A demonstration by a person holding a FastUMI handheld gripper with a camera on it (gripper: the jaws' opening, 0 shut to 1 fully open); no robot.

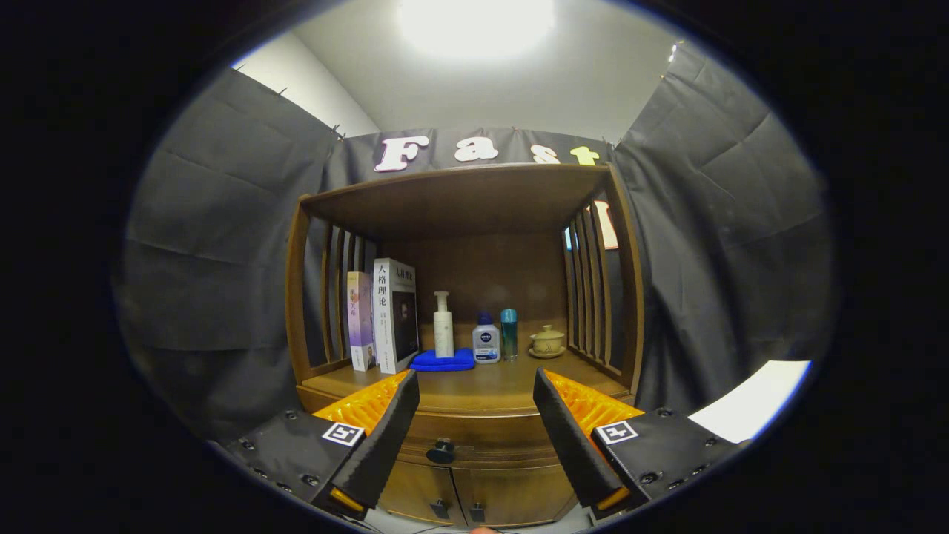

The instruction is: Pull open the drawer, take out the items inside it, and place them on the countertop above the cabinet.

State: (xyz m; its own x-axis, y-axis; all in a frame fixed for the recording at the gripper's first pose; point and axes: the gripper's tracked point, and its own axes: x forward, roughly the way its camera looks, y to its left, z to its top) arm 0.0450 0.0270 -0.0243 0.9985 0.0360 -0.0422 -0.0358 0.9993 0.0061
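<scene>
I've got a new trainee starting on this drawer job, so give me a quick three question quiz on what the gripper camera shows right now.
1. True or false: the drawer is already pulled open.
2. Multiple choice: the white pump bottle stands on A) a blue cloth, B) a book, C) a saucer.
3. Fill in: the gripper fingers are spread apart, and the drawer's dark ____ sits between them, untouched.

Key
1. False: its front lies flush with the cabinet.
2. A.
3. Knob.
</scene>
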